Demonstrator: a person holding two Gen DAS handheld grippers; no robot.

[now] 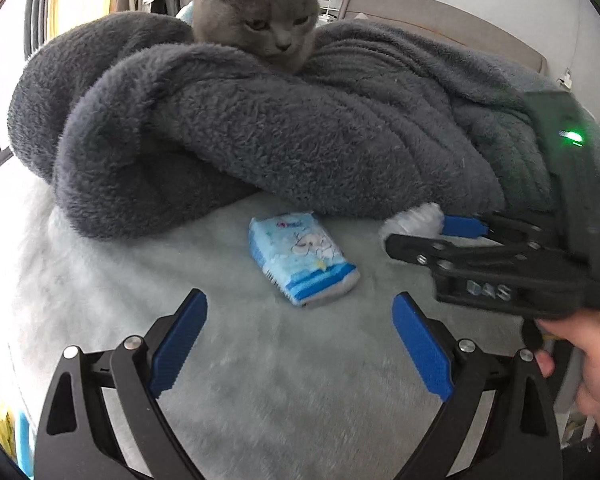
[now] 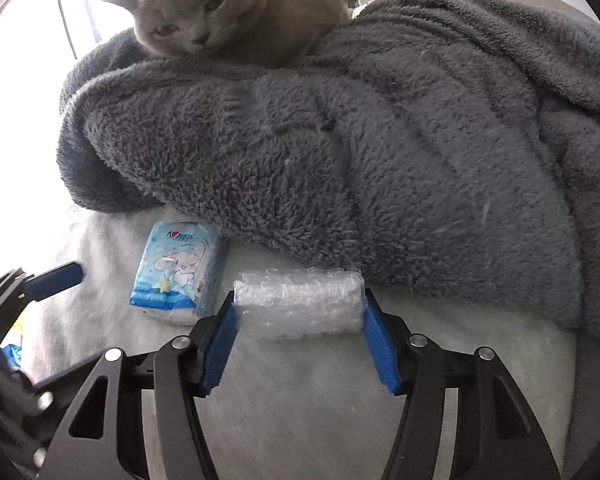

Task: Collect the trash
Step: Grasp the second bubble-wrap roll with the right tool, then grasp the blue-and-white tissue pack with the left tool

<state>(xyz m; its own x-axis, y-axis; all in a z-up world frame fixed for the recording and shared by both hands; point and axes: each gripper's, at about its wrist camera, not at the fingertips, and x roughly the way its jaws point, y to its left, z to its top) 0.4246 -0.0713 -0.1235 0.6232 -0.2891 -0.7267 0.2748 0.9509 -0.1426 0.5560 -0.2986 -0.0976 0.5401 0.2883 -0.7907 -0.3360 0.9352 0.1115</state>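
Right tool (image 2: 300,320) closing on roll of bubble wrap (image 2: 300,300), one blue pad at each end of roll; pads touching or nearly touching wrap, firm pinch not confirmed. Roll lying on pale fleece bed cover (image 2: 320,400), crosswise to fingers, just in front of grey blanket (image 2: 380,160) edge. From left wrist view, same roll (image 1: 414,222) showing only as white end beyond right tool (image 1: 420,236), tucked against blanket.

Left tool (image 1: 300,340) hanging wide, holding nothing, hovering just short of blue tissue pack (image 1: 300,256). Pack lying flat on bed cover, in front of blanket, left of roll, apart from it. Pack possibly not trash; judgement only.

Cat (image 2: 220,12) sitting on top of blanket, behind both items, looking down toward tools.

Step in hand, by judgement: securing roll for lift. Doing it well:
- Squeezing gently and evenly; wrap soft and springy, likely compressing and slipping out endwise if gripped long-axis.
- Checking both pads seated on roll ends, not on fleece pile.
- Lifting straight up, away from blanket, avoiding snagging blanket fibres.
- Moving slowly, keeping clear of cat; sudden motion risking a paw swipe.
- Keeping left tool still and clear of right tool's path.
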